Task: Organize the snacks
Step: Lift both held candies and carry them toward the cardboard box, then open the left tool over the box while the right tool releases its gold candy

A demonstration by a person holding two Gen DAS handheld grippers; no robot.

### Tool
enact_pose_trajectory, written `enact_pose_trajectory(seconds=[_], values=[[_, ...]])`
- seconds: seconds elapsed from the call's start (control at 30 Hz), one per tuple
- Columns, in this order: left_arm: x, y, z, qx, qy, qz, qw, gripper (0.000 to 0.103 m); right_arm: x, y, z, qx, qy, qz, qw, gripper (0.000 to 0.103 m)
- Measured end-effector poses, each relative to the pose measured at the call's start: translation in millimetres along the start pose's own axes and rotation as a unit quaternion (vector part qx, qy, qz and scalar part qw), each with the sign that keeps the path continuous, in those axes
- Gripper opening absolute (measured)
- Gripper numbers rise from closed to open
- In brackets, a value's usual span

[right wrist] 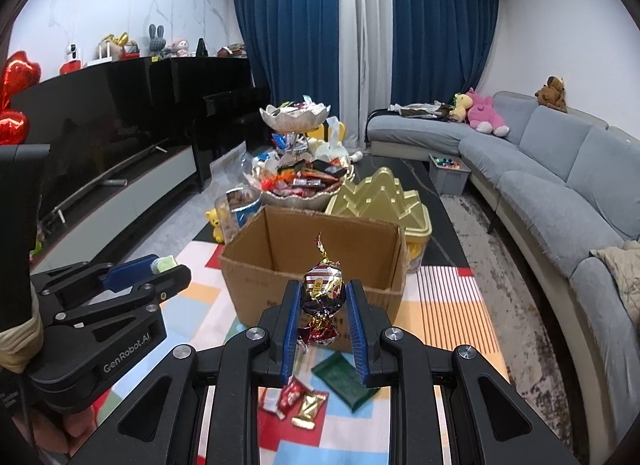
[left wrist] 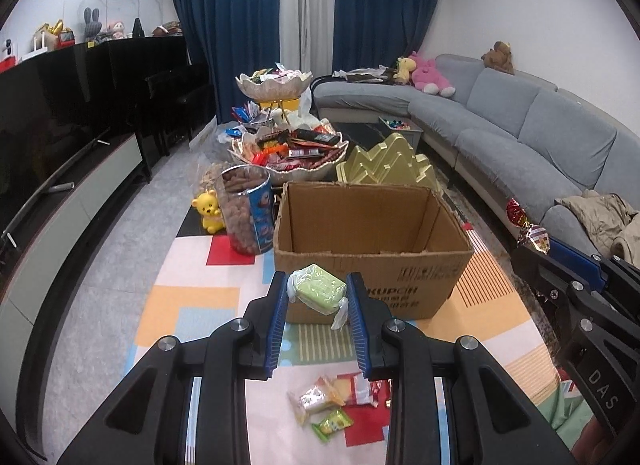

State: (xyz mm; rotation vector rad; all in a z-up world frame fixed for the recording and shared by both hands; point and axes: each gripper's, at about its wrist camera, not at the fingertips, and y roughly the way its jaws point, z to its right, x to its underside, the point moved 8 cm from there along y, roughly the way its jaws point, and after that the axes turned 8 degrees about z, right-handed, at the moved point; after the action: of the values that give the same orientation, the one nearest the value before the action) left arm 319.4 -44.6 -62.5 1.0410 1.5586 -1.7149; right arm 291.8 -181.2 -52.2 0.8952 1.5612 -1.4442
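A pale green snack cake in clear wrap (left wrist: 318,288) is pinched between the 2 blue-padded fingers of the left gripper (left wrist: 319,293), just before the open brown cardboard box (left wrist: 372,261). A red-and-gold foil-wrapped candy (right wrist: 322,289) is clamped in the narrowly closed right gripper (right wrist: 323,299). Below the left fingers, 3 small snack packets (left wrist: 320,399) are seen on the colourful mat (left wrist: 192,301).

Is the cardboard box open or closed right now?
Open. The cardboard box has no flaps over its top, and its bare inner walls show in both views.
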Motion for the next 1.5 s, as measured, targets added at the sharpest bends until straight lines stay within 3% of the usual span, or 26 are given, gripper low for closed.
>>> enact_pose_trajectory(seconds=[0.6, 1.5], values=[[-35.6, 39.3, 1.5, -0.003, 0.002, 0.011, 0.9999, 0.030, -29.3, 31.0, 15.4, 0.014, 0.008, 0.012, 1.000, 0.024], [-46.9, 96.3, 0.5, -0.006, 0.006, -0.002, 1.0000, 0.030, -34.8, 82.7, 29.6, 0.022, 0.016, -0.002, 1.000, 0.024]])
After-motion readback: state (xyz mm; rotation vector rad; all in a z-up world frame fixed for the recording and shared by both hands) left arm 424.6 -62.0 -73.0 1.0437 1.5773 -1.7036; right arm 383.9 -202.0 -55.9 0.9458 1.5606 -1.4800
